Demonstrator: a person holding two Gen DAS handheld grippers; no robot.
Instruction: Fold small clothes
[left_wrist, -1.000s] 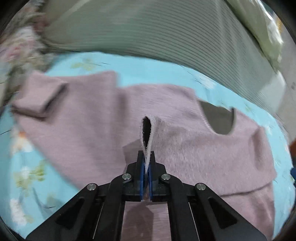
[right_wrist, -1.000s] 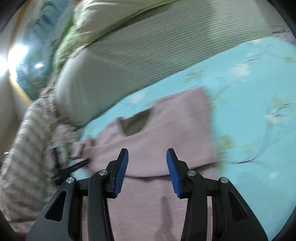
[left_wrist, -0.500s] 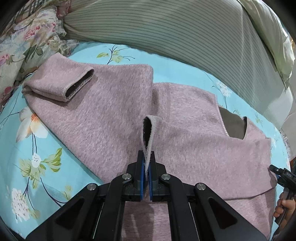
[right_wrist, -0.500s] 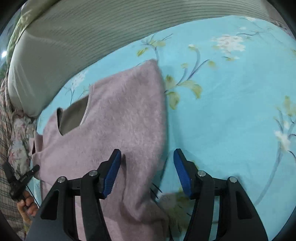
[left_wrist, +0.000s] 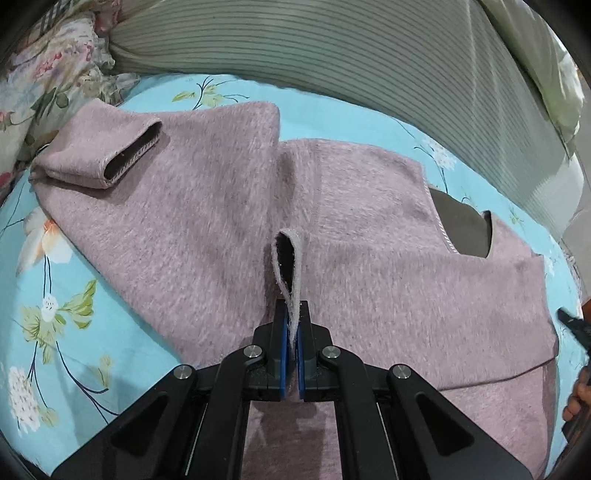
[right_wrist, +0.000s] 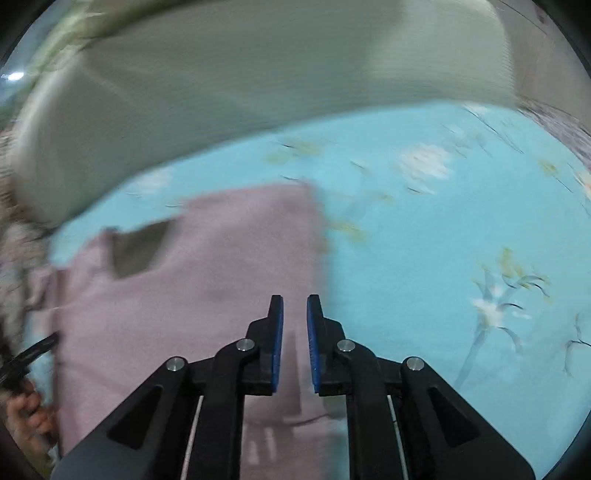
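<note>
On floral sheet (left_wrist: 55, 332), left tool (left_wrist: 291, 328) clamped on mauve sweater (left_wrist: 369, 258) cuff, right tool (right_wrist: 294, 314) slightly apart, no writing legible

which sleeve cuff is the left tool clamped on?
The cuff standing upright at the left tool, not the one lying open far left on the pink sweater.

Right gripper (right_wrist: 294, 314): lower centre of the frame, blue pads a narrow gap apart, nothing between them.
Pink sweater (right_wrist: 192, 295): left half, blurred, dark neck opening upper left.
Floral blue sheet (right_wrist: 443, 240): right half.
Striped pillow (right_wrist: 240, 74): across the top.
</note>
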